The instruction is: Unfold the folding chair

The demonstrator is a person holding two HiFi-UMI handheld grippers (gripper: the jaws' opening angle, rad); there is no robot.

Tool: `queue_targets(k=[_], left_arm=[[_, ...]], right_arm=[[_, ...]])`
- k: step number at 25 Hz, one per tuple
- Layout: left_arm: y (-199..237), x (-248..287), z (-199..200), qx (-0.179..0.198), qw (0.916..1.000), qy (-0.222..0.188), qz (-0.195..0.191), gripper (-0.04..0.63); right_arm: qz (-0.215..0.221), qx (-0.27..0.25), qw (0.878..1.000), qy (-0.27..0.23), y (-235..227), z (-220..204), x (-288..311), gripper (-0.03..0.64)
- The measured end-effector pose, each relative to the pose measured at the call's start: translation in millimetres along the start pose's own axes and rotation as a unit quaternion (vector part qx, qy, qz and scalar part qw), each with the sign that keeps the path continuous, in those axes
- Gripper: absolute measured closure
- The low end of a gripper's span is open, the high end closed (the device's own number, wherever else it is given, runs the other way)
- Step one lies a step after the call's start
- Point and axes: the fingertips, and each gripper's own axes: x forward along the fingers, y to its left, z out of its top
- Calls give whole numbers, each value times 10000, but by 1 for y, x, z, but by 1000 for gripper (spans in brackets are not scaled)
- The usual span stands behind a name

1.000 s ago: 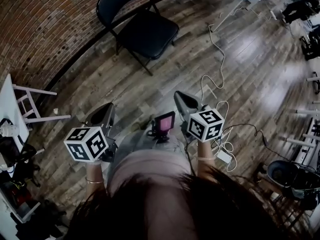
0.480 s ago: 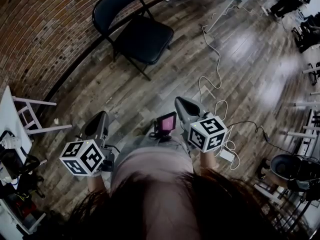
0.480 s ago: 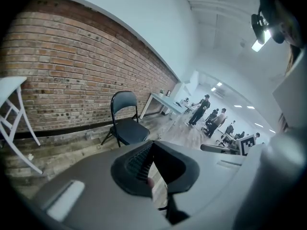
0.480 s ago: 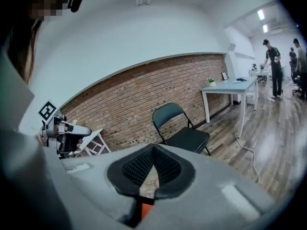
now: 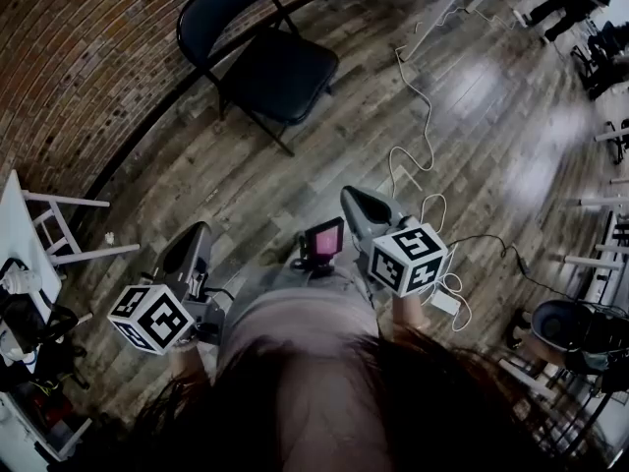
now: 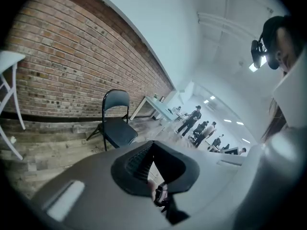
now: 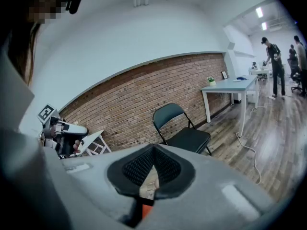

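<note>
While the folding chair [image 5: 270,67] stands unfolded on the wooden floor [image 5: 295,185] beside the brick wall [image 5: 79,57], well apart from the person, the left gripper [image 5: 200,236] and right gripper [image 5: 354,201] are both closed on nothing, pointing toward it.

Overhead plus two low — shared chair [image 5: 280,72]

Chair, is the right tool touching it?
Apart. The head view shows a stretch of floor between the chair and the right tool.
</note>
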Motion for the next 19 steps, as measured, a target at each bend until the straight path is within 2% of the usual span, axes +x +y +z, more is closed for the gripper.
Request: queue_targets(k=[4,9,14,19], left_arm=[[-11,5,-9,37,9997,95,-218,595],[-24,12,-22,231,9986,386,-285,595],[-30,16,-30,270,9976,506,-391,595],[-33,18,-37,485,9961,624,-388,595]], right_arm=[[18,62,10000,61,-2,-5,-4,620],[25,104,9999,108,-5,-8,-8,620],[14,141,9998,111,-9,-12,-13,620],[3,184,9998,114,-12,-15,-16,619]])
